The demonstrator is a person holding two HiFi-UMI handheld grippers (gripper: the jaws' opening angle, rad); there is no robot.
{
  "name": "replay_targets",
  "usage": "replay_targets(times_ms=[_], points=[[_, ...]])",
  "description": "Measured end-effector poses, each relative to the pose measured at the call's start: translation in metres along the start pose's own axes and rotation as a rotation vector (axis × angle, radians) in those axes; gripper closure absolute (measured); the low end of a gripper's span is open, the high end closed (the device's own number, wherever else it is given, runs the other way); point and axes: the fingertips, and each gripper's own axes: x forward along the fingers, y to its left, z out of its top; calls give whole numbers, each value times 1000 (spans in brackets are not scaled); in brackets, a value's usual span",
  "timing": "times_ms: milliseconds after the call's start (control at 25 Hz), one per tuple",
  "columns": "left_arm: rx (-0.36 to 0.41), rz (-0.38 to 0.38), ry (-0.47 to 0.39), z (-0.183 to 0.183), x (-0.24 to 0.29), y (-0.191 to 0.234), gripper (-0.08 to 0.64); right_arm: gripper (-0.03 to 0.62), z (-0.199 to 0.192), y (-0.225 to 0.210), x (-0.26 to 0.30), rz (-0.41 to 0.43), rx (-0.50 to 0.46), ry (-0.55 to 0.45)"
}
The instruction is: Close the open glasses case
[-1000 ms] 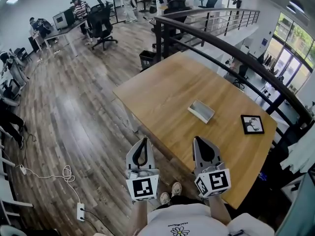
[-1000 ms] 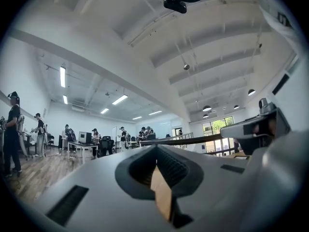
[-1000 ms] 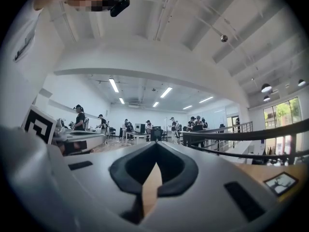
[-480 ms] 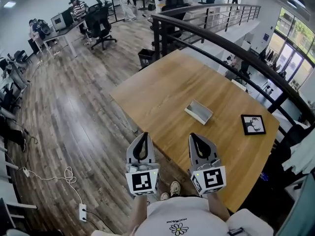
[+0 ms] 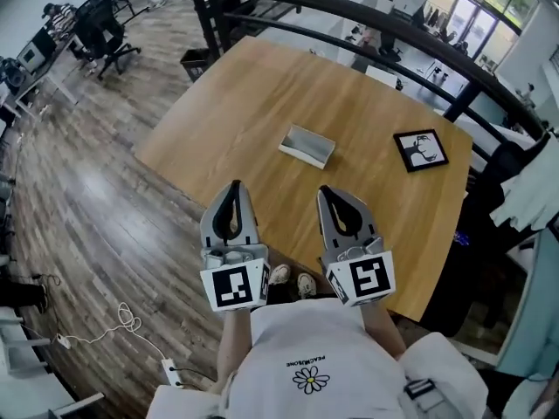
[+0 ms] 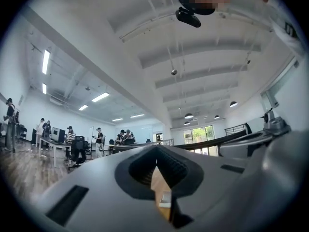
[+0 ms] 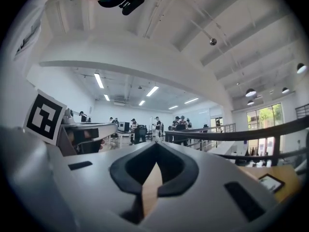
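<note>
The open glasses case (image 5: pixel 307 146), a shallow grey-white box, lies near the middle of the wooden table (image 5: pixel 236 103) in the head view. My left gripper (image 5: pixel 234 185) and right gripper (image 5: pixel 326 190) are side by side over the table's near edge, both pointing at the case and well short of it. Each has its tips together and holds nothing. In the left gripper view the left gripper (image 6: pixel 156 152) is shut, and the case (image 6: pixel 165 198) shows small through the gap below its tips. The right gripper (image 7: pixel 156 147) is also shut in the right gripper view, with only tabletop beyond.
A black-framed picture (image 5: pixel 420 149) lies on the table right of the case. A black railing (image 5: pixel 349 11) runs behind the table. A bin (image 5: pixel 194 62) and office chairs (image 5: pixel 103 35) stand on the wood floor at the left. A cable and power strip (image 5: pixel 170 372) lie near my feet.
Both grippers have come forward over the table's near edge, closer to the case. The head view has tipped down, so the table fills more of it.
</note>
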Motion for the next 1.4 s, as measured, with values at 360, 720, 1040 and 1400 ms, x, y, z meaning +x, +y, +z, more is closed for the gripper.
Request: replay_targets(times_ms=[360, 720, 1040, 1400], points=[[2, -205, -20, -2, 53, -35, 543, 586, -3, -33, -2, -203, -2, 11], [-4, -263, 20, -22, 72, -31, 543, 469, -9, -49, 29, -179, 65, 41], [5, -233, 47, -38, 87, -17, 543, 377, -56, -77, 80, -126, 70, 166], [13, -189, 78, -55, 94, -3, 543, 362, -140, -108, 128, -130, 80, 362]])
